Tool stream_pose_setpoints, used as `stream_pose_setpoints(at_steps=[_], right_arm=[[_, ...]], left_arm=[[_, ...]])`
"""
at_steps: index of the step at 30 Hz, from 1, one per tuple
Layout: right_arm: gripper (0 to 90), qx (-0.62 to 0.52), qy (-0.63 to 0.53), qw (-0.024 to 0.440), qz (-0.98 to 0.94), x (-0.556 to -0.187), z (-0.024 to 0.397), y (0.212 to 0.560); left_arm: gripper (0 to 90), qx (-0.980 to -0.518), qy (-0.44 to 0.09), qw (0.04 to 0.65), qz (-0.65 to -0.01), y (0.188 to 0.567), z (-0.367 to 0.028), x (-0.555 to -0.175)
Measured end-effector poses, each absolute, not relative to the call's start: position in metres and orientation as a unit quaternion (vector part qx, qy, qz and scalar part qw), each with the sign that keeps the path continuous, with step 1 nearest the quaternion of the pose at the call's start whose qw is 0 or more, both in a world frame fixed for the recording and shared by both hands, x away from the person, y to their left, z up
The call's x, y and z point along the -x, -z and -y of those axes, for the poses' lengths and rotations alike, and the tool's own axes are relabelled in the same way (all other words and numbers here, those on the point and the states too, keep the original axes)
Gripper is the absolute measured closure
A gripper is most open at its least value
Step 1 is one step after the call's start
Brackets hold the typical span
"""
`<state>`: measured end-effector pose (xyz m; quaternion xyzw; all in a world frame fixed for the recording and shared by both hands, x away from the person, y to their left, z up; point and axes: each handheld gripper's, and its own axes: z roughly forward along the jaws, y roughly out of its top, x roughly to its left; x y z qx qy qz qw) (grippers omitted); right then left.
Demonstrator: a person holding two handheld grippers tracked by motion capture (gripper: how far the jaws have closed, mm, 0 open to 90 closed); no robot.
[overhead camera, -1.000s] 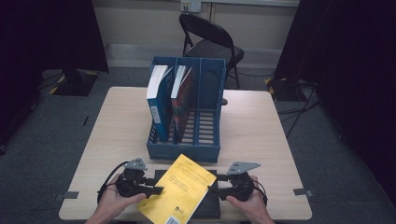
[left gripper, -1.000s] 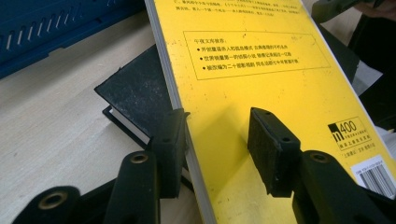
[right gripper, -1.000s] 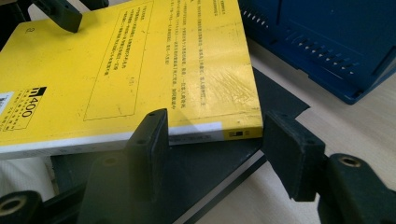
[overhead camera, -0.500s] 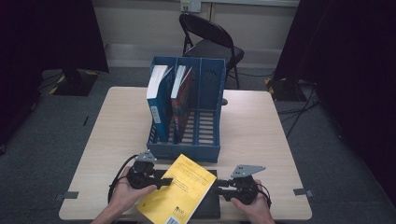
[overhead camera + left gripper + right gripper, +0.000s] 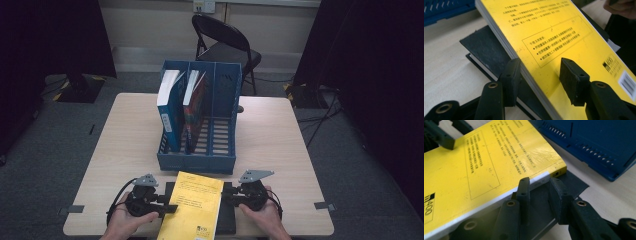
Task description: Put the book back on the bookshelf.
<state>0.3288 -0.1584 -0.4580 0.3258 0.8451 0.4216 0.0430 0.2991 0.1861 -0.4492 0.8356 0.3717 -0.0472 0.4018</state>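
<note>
Tabletop (image 5: 125, 145); yellow book (image 5: 196, 205), tilted, glossy cover

The yellow book (image 5: 486, 160) bears "400" on its cover

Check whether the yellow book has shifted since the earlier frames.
Yes. The yellow book has turned slightly, its near end swinging right, more square to the blue rack.

yellow book (image 5: 195, 207) is lain on a black book (image 5: 227, 220) at the near table (image 5: 280, 145) edge | flanked by left gripper (image 5: 165, 206) and right gripper (image 5: 227, 197) | blue file rack (image 5: 200, 160) just behind, two books held
</note>
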Motion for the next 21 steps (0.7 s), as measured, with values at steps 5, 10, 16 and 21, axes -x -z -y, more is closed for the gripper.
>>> stream_pose_setpoints(at_steps=[5, 10, 16, 21], right_arm=[[70.7, -0.328, -0.422, 0.044, -0.844, -0.337, 0.154, 0.458], [70.4, -0.330, -0.422, 0.052, -0.843, -0.342, 0.149, 0.458], [70.3, -0.330, -0.423, 0.065, -0.842, -0.338, 0.144, 0.459], [69.6, -0.323, -0.423, 0.057, -0.845, -0.333, 0.144, 0.459]], left_arm=[[51.7, -0.842, 0.046, 0.393, -0.367, 0.447, -0.187, -0.297], [51.2, -0.833, 0.033, 0.407, -0.374, 0.449, -0.191, -0.297], [45.9, -0.824, 0.022, 0.412, -0.388, 0.451, -0.189, -0.304], [44.2, -0.815, 0.017, 0.421, -0.398, 0.453, -0.190, -0.310]])
